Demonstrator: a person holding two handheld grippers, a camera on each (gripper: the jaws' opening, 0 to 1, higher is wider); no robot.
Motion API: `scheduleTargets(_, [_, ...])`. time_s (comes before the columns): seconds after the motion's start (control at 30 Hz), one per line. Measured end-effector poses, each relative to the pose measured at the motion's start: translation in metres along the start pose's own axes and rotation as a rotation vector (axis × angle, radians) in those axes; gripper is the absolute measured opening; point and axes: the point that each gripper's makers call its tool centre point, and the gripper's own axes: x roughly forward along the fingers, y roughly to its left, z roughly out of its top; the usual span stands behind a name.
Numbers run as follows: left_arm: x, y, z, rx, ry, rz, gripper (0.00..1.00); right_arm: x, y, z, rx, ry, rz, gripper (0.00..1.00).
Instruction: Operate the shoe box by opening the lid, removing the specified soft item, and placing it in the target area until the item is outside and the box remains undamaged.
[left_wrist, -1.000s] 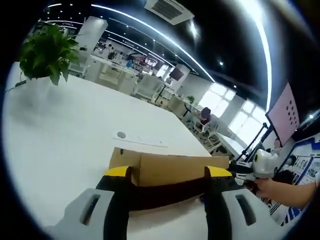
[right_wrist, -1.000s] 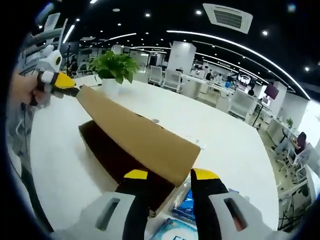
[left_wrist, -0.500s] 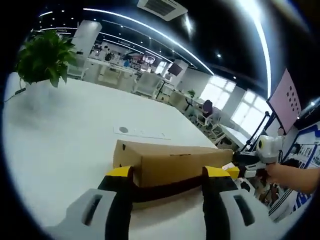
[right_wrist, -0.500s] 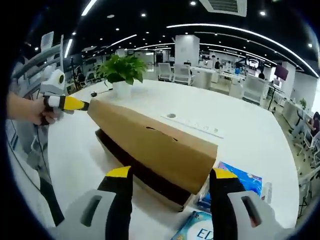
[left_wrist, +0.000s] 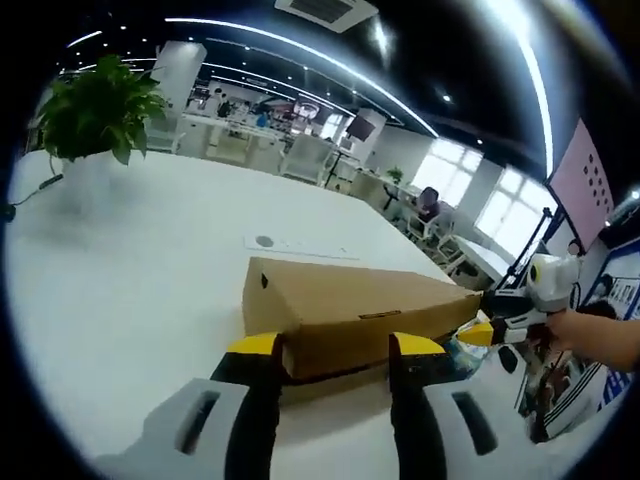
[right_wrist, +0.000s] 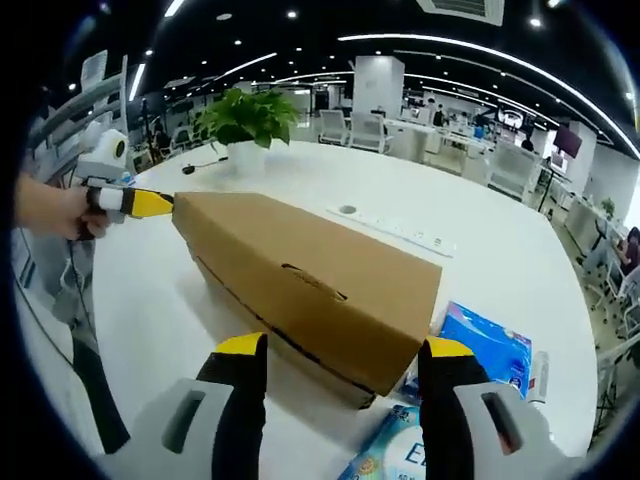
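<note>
shoe box (right_wrist: 310, 285) lid down | both jaws apart | blue packets (right_wrist: 485, 345) beside, perhaps touching

worktop (right_wrist: 500, 250): big white one in front of me, plain and glossy
shoe box (right_wrist: 310, 285): brown cardboard, lid down, sitting flat mid-worktop
potted plant (right_wrist: 245, 125): leafy green, white pot, at my far edge
blue packets (right_wrist: 485, 345): lying flat just beside the box's near end
power strip (right_wrist: 400, 230): white, flush in the surface behind the box
</note>
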Motion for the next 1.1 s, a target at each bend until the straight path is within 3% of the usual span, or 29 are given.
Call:
scheduleTargets(0.1, [0.001,0.003,-0.006,0.013,0.026,0.004,0.41,0.001,-0.002,-0.008,0.002,0.033,-0.006,0.53])
scheduleTargets(0.63, [0.002,0.011,-0.011,-0.041,0.041,0.021,0.35,0.004,-0.001,-0.012,0.011,0.041,0.008,0.55])
scheduleTargets(0.73, [0.000,0.012,-0.007,-0.118,0.014,0.006,0.33,0.002,-0.002,-0.011,0.022,0.026,0.010,0.55])
scheduleTargets(0.83, [-0.001,0.017,-0.010,-0.174,0.040,-0.008,0.31,0.002,-0.001,-0.014,0.050,0.038,0.014,0.52])
scheduleTargets(0.97, [-0.003,0.020,-0.006,-0.176,0.024,-0.002,0.34,-0.002,-0.002,-0.018,0.096,0.049,0.012,0.49])
scheduleTargets(1.03, [-0.006,0.020,-0.001,-0.238,0.008,-0.019,0.37,-0.011,-0.002,-0.021,0.126,0.065,0.006,0.46])
scheduleTargets(1.1, [-0.011,0.017,0.005,-0.352,-0.018,-0.061,0.40,-0.022,-0.011,-0.012,0.165,-0.010,-0.045,0.46])
